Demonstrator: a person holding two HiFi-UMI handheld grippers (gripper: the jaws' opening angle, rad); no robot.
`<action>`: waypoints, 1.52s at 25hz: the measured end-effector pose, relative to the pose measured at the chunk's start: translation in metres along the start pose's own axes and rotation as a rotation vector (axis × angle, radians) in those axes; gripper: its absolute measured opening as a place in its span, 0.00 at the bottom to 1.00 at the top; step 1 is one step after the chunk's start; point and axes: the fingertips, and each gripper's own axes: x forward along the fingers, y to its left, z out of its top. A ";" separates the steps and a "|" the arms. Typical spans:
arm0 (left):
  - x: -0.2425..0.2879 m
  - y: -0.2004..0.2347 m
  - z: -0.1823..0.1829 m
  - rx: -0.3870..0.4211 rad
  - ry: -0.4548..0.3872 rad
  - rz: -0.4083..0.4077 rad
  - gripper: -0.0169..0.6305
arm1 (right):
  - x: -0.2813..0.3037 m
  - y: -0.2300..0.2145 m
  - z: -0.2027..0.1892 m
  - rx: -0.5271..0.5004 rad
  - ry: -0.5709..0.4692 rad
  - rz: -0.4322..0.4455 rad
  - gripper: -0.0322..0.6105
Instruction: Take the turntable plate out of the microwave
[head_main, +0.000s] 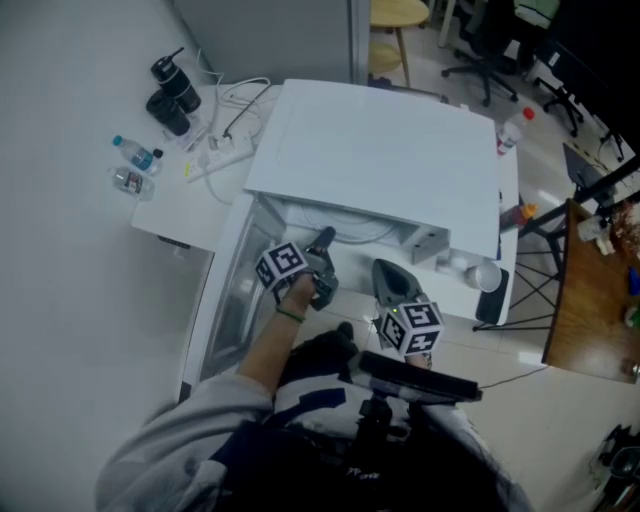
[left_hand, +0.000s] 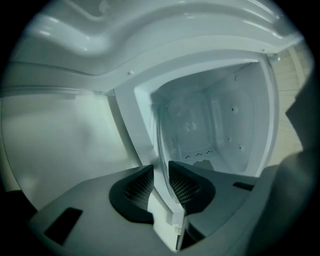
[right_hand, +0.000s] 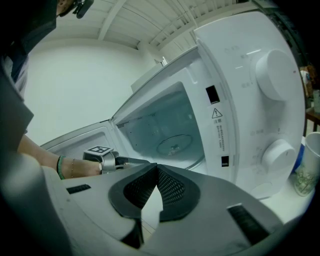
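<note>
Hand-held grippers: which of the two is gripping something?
The left hand-held gripper, its jaws pinching the rim of the turntable plate in the microwave; the right hand-held gripper is shut on nothing outside.

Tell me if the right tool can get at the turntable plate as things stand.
Probably yes: the microwave door is open and nothing stands between the right tool and the turntable plate. The left tool holds only one edge. The right tool is shut, though.

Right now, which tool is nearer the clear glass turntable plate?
Left: left tool grips the rim of the clear glass turntable plate; right tool, shut, hangs outside the white microwave.
</note>
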 end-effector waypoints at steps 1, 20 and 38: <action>-0.001 -0.002 -0.001 0.010 0.002 -0.009 0.13 | 0.000 0.000 -0.001 0.000 0.002 0.000 0.05; -0.050 0.001 -0.027 -0.043 0.011 -0.115 0.08 | 0.019 -0.018 -0.048 0.349 0.155 0.046 0.28; -0.068 -0.003 -0.058 -0.006 0.072 -0.197 0.10 | 0.033 -0.037 -0.039 0.701 0.019 0.082 0.17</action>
